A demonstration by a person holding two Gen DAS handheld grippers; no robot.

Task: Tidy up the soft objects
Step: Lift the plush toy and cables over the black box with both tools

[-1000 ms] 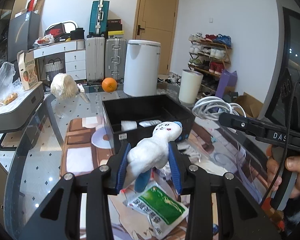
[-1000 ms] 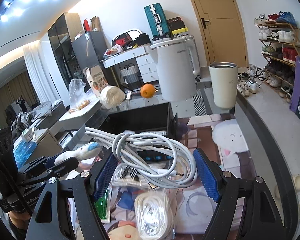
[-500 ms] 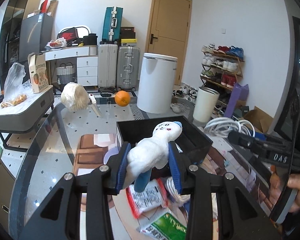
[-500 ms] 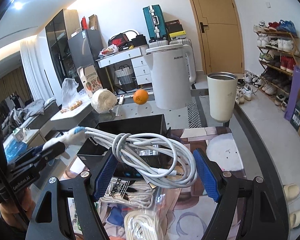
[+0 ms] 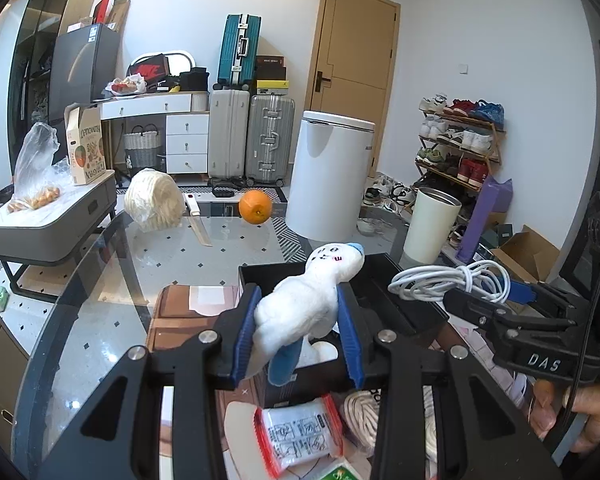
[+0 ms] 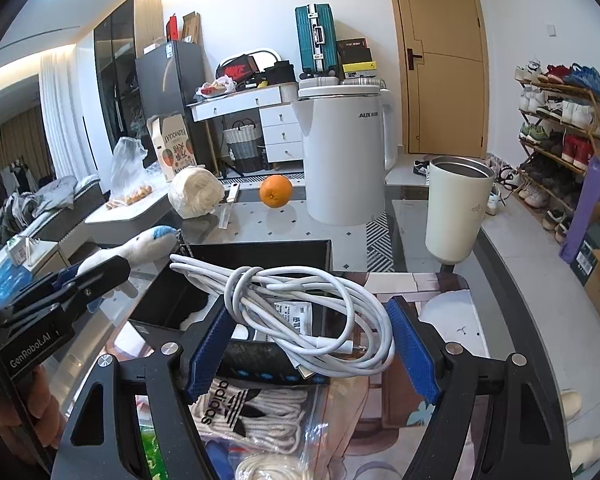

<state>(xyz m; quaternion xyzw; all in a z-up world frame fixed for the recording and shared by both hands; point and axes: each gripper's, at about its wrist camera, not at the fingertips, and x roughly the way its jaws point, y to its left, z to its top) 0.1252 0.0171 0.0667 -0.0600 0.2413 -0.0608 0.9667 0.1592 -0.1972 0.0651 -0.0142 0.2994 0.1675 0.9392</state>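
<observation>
The left gripper (image 5: 298,334) was clamped on a white plush toy (image 5: 300,304), its blue pads pressing the toy's body on both sides while the head stuck out forward, above the near wall of the black box (image 5: 400,280) that stood on the glass surface (image 5: 100,312). The right gripper (image 6: 310,344) held a coiled white cable (image 6: 300,300) between its pads, the loops bulging upward and spilling past the fingers, likewise held over the near edge of that box (image 6: 260,250). Both things were thus lifted and carried but neither had been set down, so the sorting looked to be in its middle: the two picks were done, the two placements were left. A few flat items already lay on the box floor, though what they were could not be made out. Short of the box, still on the surface, lay a red-edged sachet (image 5: 300,434), a green packet (image 5: 342,474), and a clear bag of white rope (image 6: 256,416) with a printed logo; these probably remained to be sorted. An orange (image 5: 255,207) and a white kettle (image 6: 342,152) stood well beyond the box.
</observation>
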